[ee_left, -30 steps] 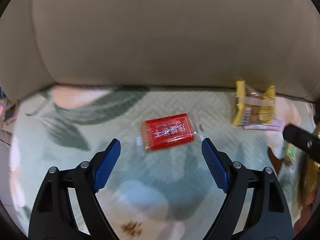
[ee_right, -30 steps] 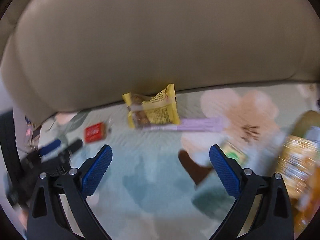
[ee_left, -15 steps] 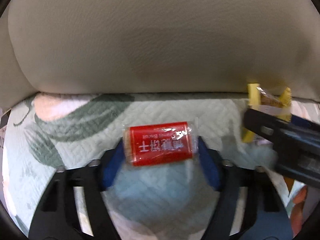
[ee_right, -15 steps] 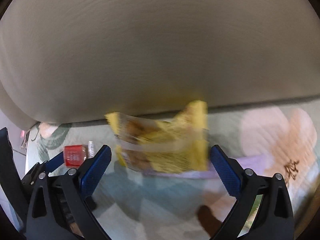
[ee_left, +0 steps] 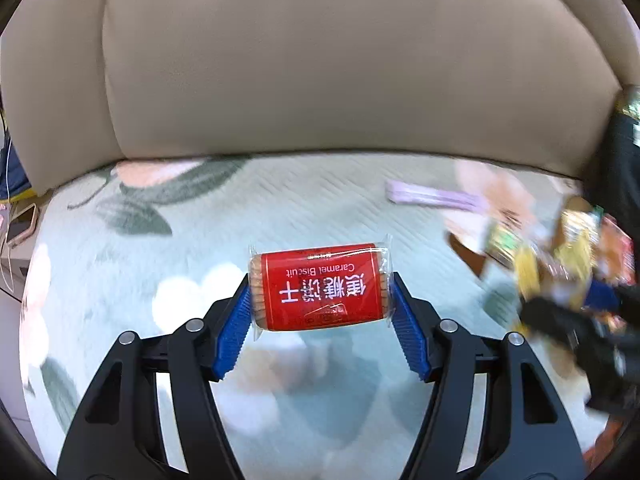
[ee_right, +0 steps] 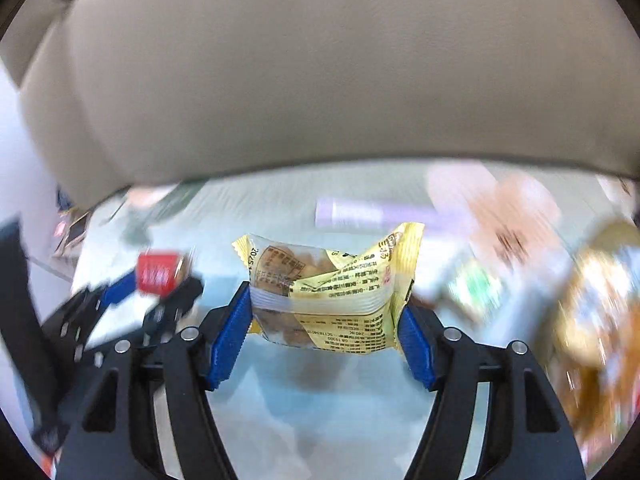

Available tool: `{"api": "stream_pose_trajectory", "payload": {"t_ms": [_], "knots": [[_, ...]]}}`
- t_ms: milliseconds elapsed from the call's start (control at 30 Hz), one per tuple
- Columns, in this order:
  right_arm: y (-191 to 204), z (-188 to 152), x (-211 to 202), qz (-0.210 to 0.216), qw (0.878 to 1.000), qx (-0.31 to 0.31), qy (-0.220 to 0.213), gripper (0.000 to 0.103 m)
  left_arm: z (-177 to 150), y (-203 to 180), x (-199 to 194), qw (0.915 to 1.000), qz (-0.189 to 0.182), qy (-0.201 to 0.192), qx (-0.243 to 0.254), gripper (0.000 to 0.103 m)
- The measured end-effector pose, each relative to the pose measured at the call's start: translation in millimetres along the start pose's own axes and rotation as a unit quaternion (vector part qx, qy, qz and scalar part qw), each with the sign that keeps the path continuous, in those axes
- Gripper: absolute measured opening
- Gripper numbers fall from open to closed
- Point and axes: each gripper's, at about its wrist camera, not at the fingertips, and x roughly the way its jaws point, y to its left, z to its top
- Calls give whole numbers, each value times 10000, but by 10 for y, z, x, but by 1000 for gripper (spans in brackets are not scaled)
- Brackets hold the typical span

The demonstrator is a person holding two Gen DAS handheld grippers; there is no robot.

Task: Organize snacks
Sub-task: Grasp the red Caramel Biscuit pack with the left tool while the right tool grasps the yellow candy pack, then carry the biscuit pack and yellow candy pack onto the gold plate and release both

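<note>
Now the left gripper (ee_left: 320, 300) is clamped on a red clear-wrapped caramel biscuit pack (ee_left: 320, 286), held above the pale green floral quilted cover (ee_left: 200, 216). With its jaws just closed in, the right gripper (ee_right: 325, 318) pinches a yellow crinkled snack packet (ee_right: 332, 292) by its sides. A lilac wrapped stick (ee_right: 372, 213) lies behind, blurred; snacks at the right edge (ee_right: 596, 300) are smeared beyond reading.

Left gripper (ee_left: 320, 300) pointing steeply down, jaws clamped on a red biscuit packet (ee_left: 320, 286), one blue pad (ee_left: 236, 332) pressed flat against each end. Right gripper (ee_right: 324, 312) tilted down much the same, its jaws having just closed in on a yellow snack bag (ee_right: 332, 292) now pinched between them. In the right wrist view, the left gripper sits off to the left, blurred.
</note>
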Motion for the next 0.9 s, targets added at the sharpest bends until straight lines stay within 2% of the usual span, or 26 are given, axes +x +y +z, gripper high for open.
{"api": "stream_pose_trajectory", "payload": {"t_ms": [67,200,300,400,467,600,700,800,900], "knots": [[-69,-325,-318,2,10000,73,-28,67,-107,-125,-144,9999,-9,-41,160,65],[-233,-911,-823,-128,9995,251,-150,67,-355,-440,-517,9965,340,-541,547,65],[-424,-1243,-1129,-97,9986,393,-352,67,-406,-633,-723,9962,190,-670,516,65],[-586,-1381,-1333,38,9960,790,-406,67,-408,-799,-809,9953,174,-675,669,65],[-619,-1495,-1522,-79,9955,792,-523,67,-413,-882,-842,9950,200,-657,722,65],[-703,-1835,-1822,-68,9955,639,-699,67,-397,-853,-829,9974,137,-558,433,65],[-719,-1995,-1939,61,9946,634,-825,67,-430,-907,-952,9930,587,-822,607,65],[-577,-2018,-2008,-258,9944,397,-950,67,-437,-1000,-1138,9884,655,-1101,811,65],[-393,-2067,-2048,-537,9928,48,-1067,68,-426,-1023,-1206,9866,699,-1171,893,65]]}}
